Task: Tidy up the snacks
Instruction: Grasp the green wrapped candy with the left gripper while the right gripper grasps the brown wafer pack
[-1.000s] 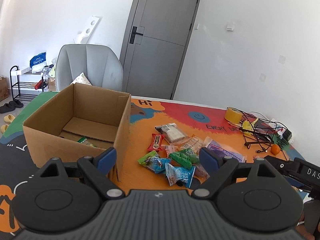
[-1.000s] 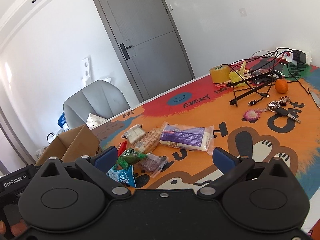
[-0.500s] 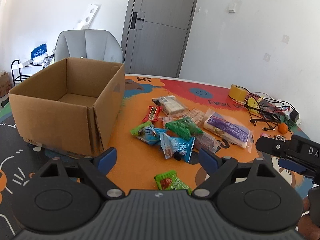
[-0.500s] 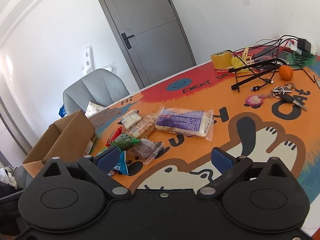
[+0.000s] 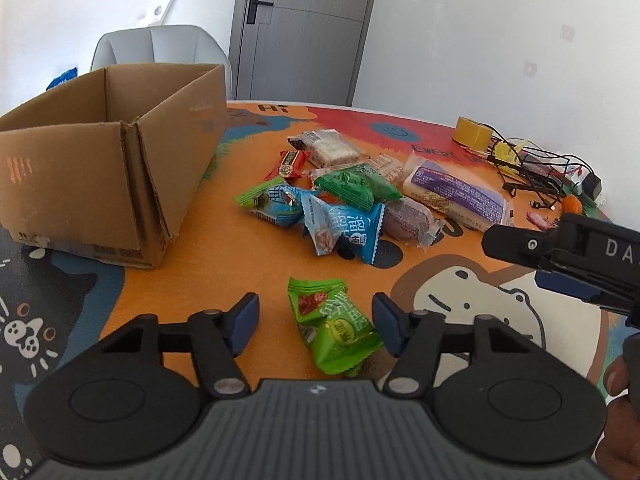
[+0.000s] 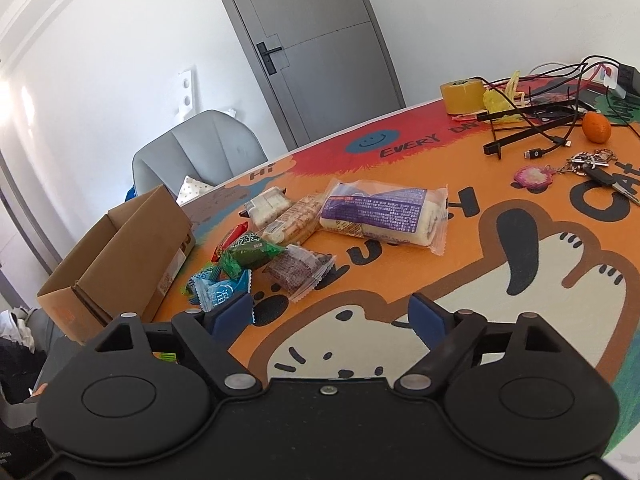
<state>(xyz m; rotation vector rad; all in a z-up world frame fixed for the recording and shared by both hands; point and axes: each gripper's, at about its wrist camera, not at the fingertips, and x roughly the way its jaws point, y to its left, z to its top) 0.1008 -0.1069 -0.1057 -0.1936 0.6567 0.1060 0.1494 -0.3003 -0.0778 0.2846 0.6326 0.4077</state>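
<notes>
1. Two changes in the left wrist view since a second ago: the left gripper (image 5: pixel 316 316) has pulled back from over the cardboard box (image 5: pixel 116 160) and dropped low toward the surface (image 5: pixel 224 256), and a lone green snack packet (image 5: pixel 336 324), out of view then, now lies between its fingers.
2. Judgement: the left side is lining up a pick of that green packet, box drop to follow.
3. Left fingers (image 5: pixel 242 322) are spread wide, holding nothing; the packet looks near the right pad, contact not clear.
4. The right gripper (image 6: pixel 332 316) hovers above the surface, fingers released and empty. It has come closer and lower toward the pile than a second ago.
5. Snack count, left view: one green packet alone; pile of about nine, being two blue packets (image 5: pixel 344 232), a green wrapper with blue (image 5: pixel 256 200), one dark green (image 5: pixel 356 188), one red (image 5: pixel 290 164), one dark purple (image 5: pixel 408 222), one long purple-label cake (image 5: pixel 456 196) and two pale biscuit packs (image 5: pixel 328 148). Overlap makes it approximate.
6. One box, open top, left of the pile; its inside is not visible now.
7. Non-snack clutter at the far right: one tape roll (image 5: pixel 474 132), one small orange (image 6: pixel 596 128), one key bunch (image 6: pixel 592 164), tangled cables (image 5: pixel 536 168).
</notes>
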